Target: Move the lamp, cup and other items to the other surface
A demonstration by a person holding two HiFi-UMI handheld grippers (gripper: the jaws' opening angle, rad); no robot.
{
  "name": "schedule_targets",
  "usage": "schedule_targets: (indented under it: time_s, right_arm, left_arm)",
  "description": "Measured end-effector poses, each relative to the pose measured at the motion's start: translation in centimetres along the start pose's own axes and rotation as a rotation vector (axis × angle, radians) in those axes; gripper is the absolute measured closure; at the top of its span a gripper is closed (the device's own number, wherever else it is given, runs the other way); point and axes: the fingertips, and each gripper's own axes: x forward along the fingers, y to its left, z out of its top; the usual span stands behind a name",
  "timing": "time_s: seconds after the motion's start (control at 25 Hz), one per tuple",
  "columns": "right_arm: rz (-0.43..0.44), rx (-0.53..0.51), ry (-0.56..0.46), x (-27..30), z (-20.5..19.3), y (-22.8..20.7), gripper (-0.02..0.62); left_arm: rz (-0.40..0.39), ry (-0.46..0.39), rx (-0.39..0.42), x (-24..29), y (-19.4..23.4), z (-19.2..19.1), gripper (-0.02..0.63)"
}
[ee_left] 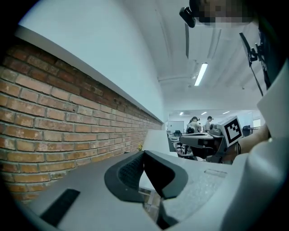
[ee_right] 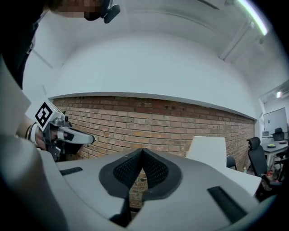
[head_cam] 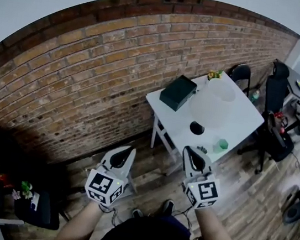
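Brick wall (head_cam: pixel 90 74), black office chair (head_cam: pixel 277 90)

Table (head_cam: pixel 244 122): ahead of you, to your right, near the brick wall (head_cam: pixel 90 68).
On it:
- box (head_cam: pixel 177 92) at the far left corner
- lamp (head_cam: pixel 214 104) in the middle, right of the box
- toy (head_cam: pixel 215 74) behind the lamp, at the far edge
- cup (head_cam: pixel 197 127) before the lamp
- small tub (head_cam: pixel 222 145) right of the cup, by the front edge

Chair (head_cam: pixel 240 74): behind the table.
Your right claw (head_cam: pixel 193 151): at the table's near edge.
Your left claw (head_cam: pixel 127 151): to its left, over the floor (head_cam: pixel 247 215).
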Motion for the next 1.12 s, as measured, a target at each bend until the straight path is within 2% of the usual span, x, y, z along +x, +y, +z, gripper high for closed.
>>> schedule_targets:
  time_s: [0.28,0.52,0.88,1.12]
  right_arm:
    - [0.006,-0.038,0.023,0.6,0.0,1.3,0.591]
    - [0.006,-0.041,0.038,0.7,-0.2,1.7,0.591]
    - [0.030,-0.076,0.008,0.5,0.1,2.5,0.592]
    - [0.031,-0.048,0.017,0.4,0.2,2.7,0.592]
  left_arm:
    - [-0.004,-0.009,-0.003,-0.9,0.8,-0.3,0.600]
    - [0.064,-0.044,-0.002,-1.4,2.1,0.1,0.600]
    - [0.081,-0.056,-0.009,-1.9,2.6,0.3,0.600]
    - [0.089,-0.060,-0.008,-2.3,2.8,0.3,0.600]
